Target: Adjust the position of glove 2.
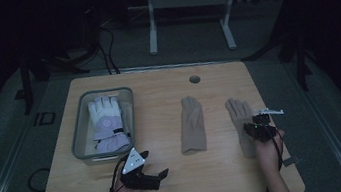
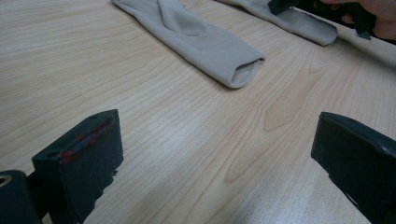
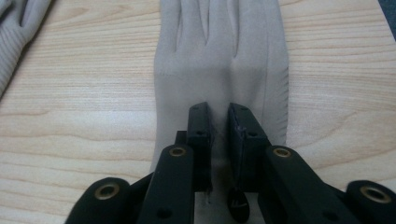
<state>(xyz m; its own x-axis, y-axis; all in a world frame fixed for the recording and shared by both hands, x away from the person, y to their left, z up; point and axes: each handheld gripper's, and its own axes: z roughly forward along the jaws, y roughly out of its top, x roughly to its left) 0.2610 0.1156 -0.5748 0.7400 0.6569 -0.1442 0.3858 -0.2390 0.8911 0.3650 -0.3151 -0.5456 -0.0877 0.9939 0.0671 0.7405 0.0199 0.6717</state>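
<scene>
Between the right gripper's (image 3: 219, 116) nearly closed jaws sits pinched beige glove (image 3: 219, 60) fabric.

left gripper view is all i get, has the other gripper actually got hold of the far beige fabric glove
observer: yes, the right gripper has its jaws shut on a raised fold of the far beige fabric glove, on the hand part below the fingers.
operator: which way is that glove lying
observer: flat on the light wooden table, fingers pointing away from the person.
operator: anything on the table outside my view
observer: a grey plastic bin on the table's left side, with a white and lilac padded glove inside it.
</scene>
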